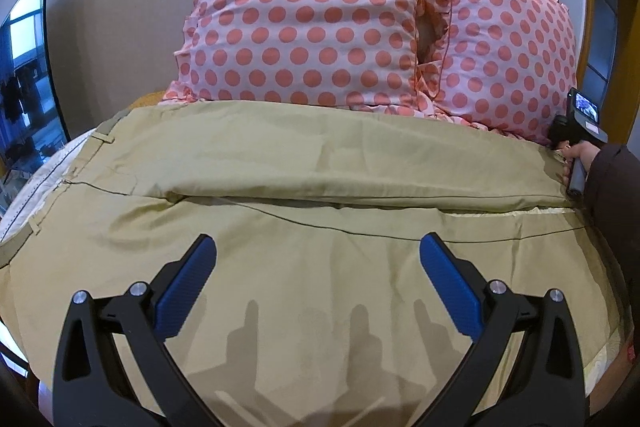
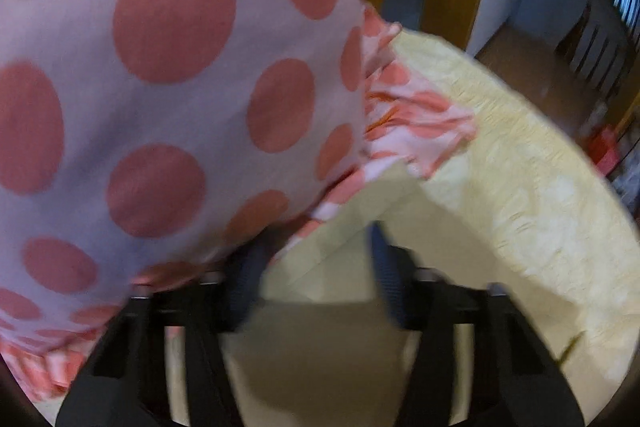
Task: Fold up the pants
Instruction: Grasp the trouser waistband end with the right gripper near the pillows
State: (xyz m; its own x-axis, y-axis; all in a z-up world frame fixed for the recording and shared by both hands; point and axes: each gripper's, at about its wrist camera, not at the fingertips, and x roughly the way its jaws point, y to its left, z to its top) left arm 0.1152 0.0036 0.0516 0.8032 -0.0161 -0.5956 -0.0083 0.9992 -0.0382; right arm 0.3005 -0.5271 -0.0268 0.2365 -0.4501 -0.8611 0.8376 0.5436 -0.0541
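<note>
Khaki pants (image 1: 320,267) lie spread across the bed, waistband at the left, legs running right, the far leg folded over along a long crease. My left gripper (image 1: 318,251) is open and empty just above the near leg. My right gripper (image 2: 316,247) hovers at the far right end of the pants, by the leg hem (image 2: 320,339); the view is blurred, and its fingers (image 2: 384,267) stand apart with cloth between them. In the left wrist view it shows as a hand-held tool (image 1: 576,147) at the hem.
Two pink pillows with coral dots (image 1: 312,11) stand against the wall behind the pants, and one fills the left of the right wrist view (image 2: 160,87). A yellow quilted bedspread (image 2: 520,167) lies under the pants. A TV screen (image 1: 28,75) is at the left.
</note>
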